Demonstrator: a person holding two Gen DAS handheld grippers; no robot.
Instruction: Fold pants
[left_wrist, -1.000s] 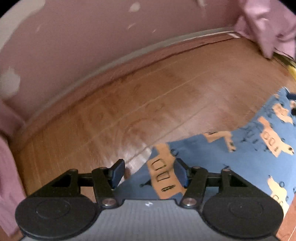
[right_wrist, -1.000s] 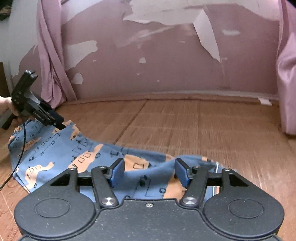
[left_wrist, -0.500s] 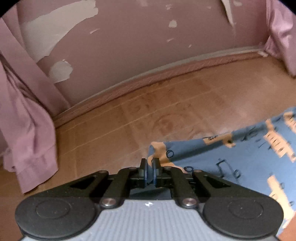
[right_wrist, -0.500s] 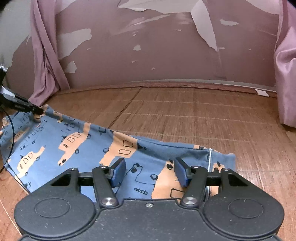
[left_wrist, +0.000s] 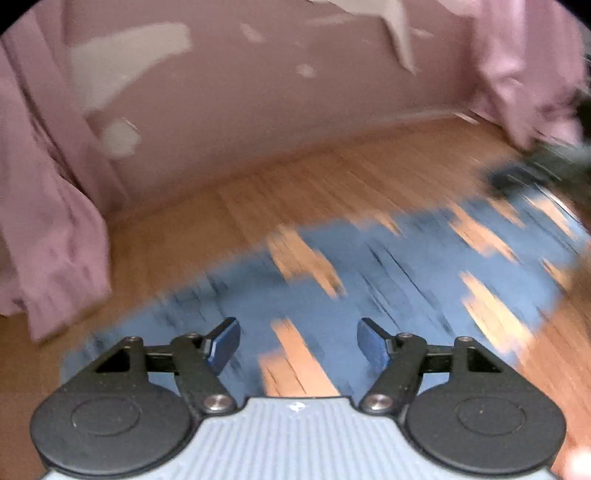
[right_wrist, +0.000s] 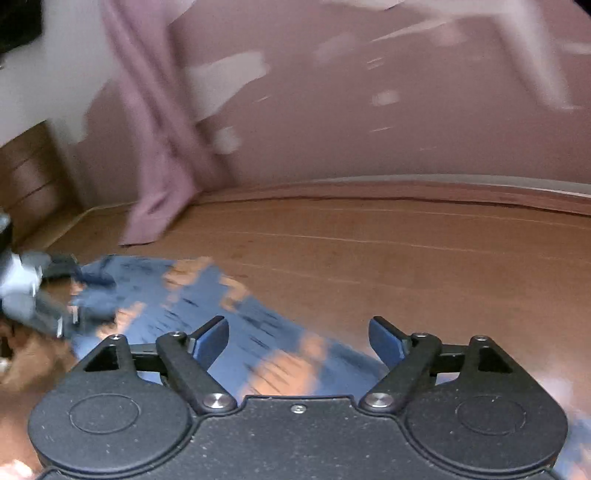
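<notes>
The blue pants (left_wrist: 369, 273) with orange prints lie spread on the wooden floor, blurred by motion. My left gripper (left_wrist: 297, 345) hangs open just above the cloth, and nothing sits between its blue pads (left_wrist: 221, 343). In the right wrist view the pants (right_wrist: 229, 306) run from the left edge to under my right gripper (right_wrist: 298, 339), which is also open and empty. The left gripper (right_wrist: 33, 295) shows there as a grey blur at the pants' far-left end, with a hand (right_wrist: 22, 354) below it. The right gripper (left_wrist: 546, 166) is a dark blur at the pants' far-right end.
A pink wall (left_wrist: 240, 110) with peeling patches closes the back. Pink curtains hang at the left (left_wrist: 48, 221) and right (left_wrist: 524, 66). A curtain (right_wrist: 159, 166) and a brown wooden panel (right_wrist: 29, 177) stand at the left. Bare floor (right_wrist: 406, 258) lies beyond the pants.
My left gripper, shut on the pants' edge half a second ago, now stands open over the cloth. Both cameras have swung fast and the views are blurred. The right gripper stays open.
</notes>
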